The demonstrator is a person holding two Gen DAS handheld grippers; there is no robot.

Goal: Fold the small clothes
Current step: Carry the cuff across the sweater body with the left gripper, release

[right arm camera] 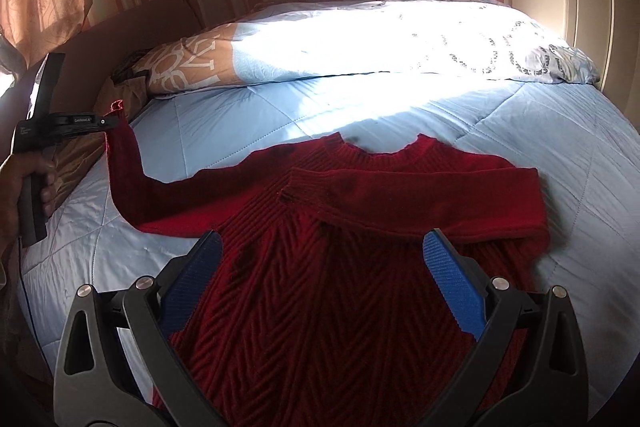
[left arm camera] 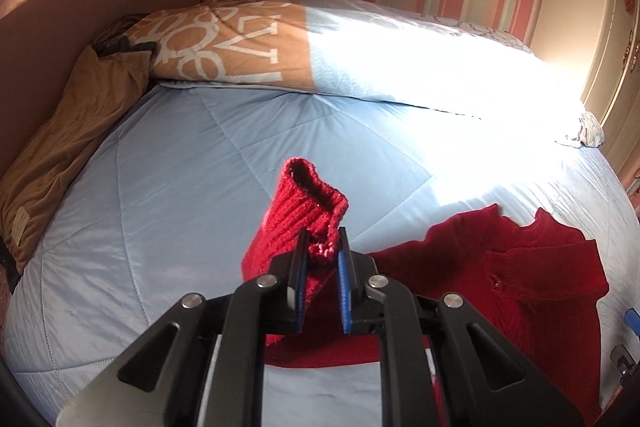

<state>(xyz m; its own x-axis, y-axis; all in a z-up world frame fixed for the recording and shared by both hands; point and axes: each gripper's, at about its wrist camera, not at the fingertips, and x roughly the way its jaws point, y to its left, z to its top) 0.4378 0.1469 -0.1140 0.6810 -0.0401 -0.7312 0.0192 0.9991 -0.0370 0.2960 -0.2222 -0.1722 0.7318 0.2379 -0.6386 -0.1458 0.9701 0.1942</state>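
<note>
Red knit sweater spread front-up on the blue quilted bed, filling the centre and lower part of the right wrist view; one sleeve already folded across the chest. Other sleeve lifted off the quilt toward the left edge of the frame, cuff pinched between the closed fingers of the left gripper. Right gripper hovering over the body with fingers wide open and empty; by the look of it roughly midway, with second sleeve and body fold still to do.
</note>
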